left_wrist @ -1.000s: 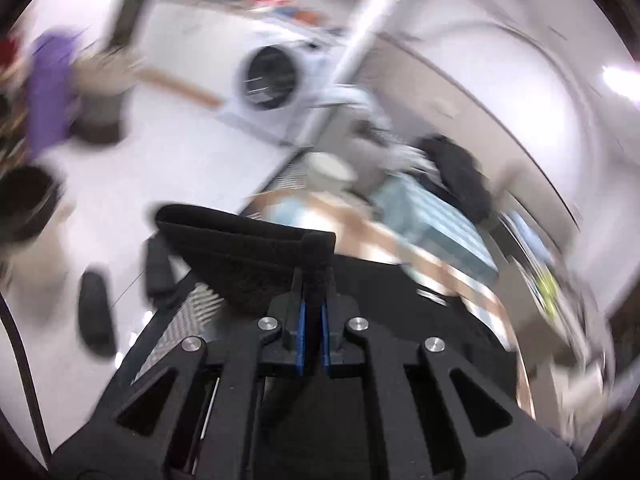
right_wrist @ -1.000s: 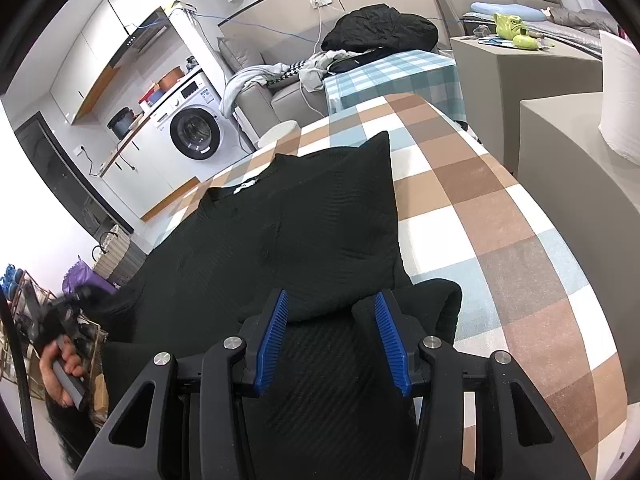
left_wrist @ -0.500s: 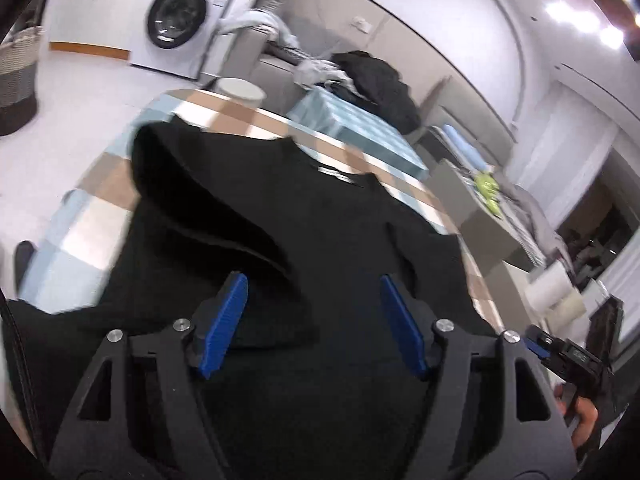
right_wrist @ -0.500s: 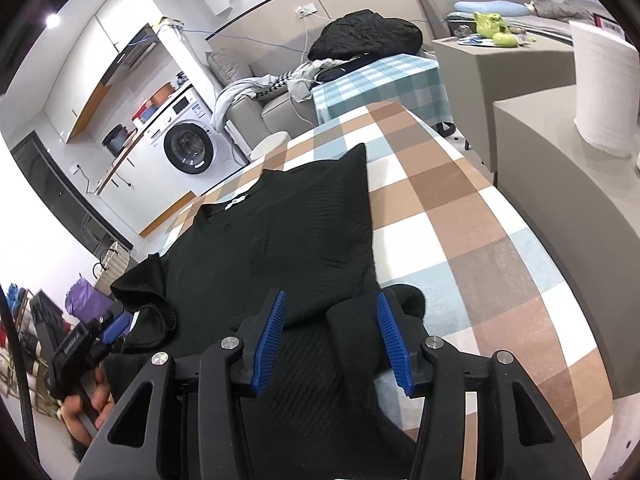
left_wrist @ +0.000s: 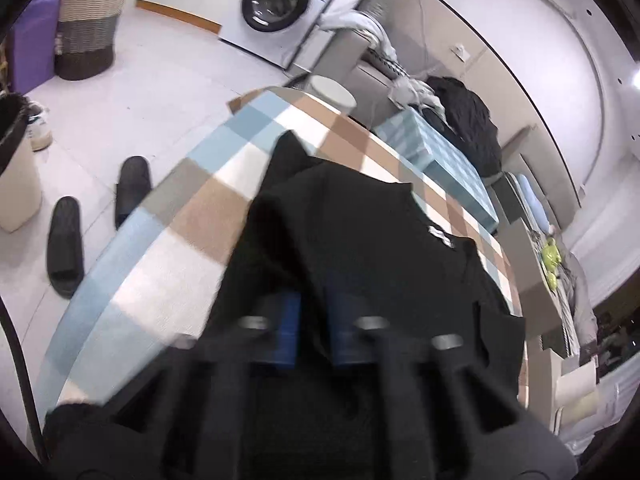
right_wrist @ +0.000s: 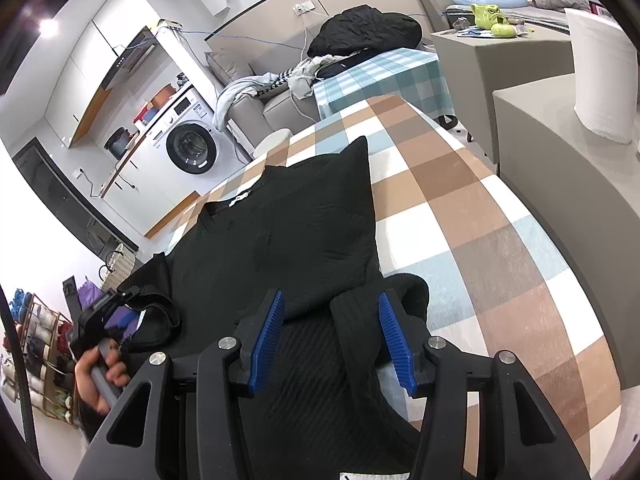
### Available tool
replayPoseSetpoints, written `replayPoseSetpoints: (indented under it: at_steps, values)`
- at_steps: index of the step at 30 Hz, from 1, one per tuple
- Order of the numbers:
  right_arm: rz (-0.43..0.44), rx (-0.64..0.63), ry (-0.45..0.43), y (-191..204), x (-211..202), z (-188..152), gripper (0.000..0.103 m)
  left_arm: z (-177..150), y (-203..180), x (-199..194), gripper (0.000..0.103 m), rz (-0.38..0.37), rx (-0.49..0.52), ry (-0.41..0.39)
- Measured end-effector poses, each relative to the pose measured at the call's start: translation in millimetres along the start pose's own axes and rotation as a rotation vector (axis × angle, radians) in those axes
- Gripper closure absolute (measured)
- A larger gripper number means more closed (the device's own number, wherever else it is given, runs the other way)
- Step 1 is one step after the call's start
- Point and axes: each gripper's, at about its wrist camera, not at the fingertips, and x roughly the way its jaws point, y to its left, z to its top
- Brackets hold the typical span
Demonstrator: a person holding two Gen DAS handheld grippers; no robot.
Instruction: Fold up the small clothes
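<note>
A black knit sweater lies spread on the checked tablecloth, its right sleeve folded in over the body. My right gripper is open, its blue pads astride a fold of the sweater's lower right part. My left gripper is blurred; its blue pads stand close together with black sweater cloth between them, at the sweater's left side. It also shows in the right wrist view, at the bunched left sleeve.
A washing machine, a woven basket and black slippers are on the floor to the left. A second checked table with a black jacket stands beyond. Grey cabinets with a paper roll stand at the right.
My left gripper let go of the cloth it held a second ago, opened wide over the sweater, then narrowed on cloth at the left side. My right gripper stayed open in place.
</note>
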Motion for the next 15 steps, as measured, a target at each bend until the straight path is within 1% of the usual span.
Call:
replayPoseSetpoints:
  at_steps: [2, 4, 5, 6, 7, 8, 9, 10, 11, 12, 15]
  values:
    - [-0.006, 0.007, 0.003, -2, 0, -1, 0.052, 10, -17, 6, 0.1, -0.035, 0.041, -0.026]
    - [-0.016, 0.01, 0.005, -3, 0, 0, 0.052, 16, -39, 6, 0.099, -0.082, 0.092, -0.031]
    - [-0.021, 0.01, 0.006, -4, 0, 1, 0.052, 17, -57, 3, 0.098, -0.141, 0.134, -0.03]
    - [-0.02, 0.011, 0.005, -4, -1, 2, 0.052, 17, -72, 4, 0.094, -0.145, 0.177, -0.024]
    - [-0.017, 0.011, 0.003, -4, -2, 4, 0.052, 16, -85, 4, 0.077, -0.135, 0.216, -0.014]
    - [-0.015, 0.009, -0.004, -3, -4, 5, 0.052, 13, -99, 3, 0.048, -0.136, 0.271, 0.003]
    - [-0.018, 0.005, -0.008, -3, -5, 7, 0.051, 10, -104, 1, 0.037, -0.148, 0.292, -0.004]
    - [-0.028, -0.001, -0.014, -2, -7, 8, 0.05, 7, -106, -3, 0.032, -0.164, 0.3, -0.026]
    - [-0.035, -0.007, -0.022, -2, -9, 9, 0.047, 3, -106, -7, 0.031, -0.179, 0.308, -0.044]
    - [-0.034, -0.011, -0.025, -2, -10, 9, 0.047, 0, -104, -11, 0.031, -0.183, 0.319, -0.041]
    - [-0.04, -0.025, -0.02, -3, -9, 11, 0.046, -10, -89, -24, 0.031, -0.141, 0.318, -0.047]
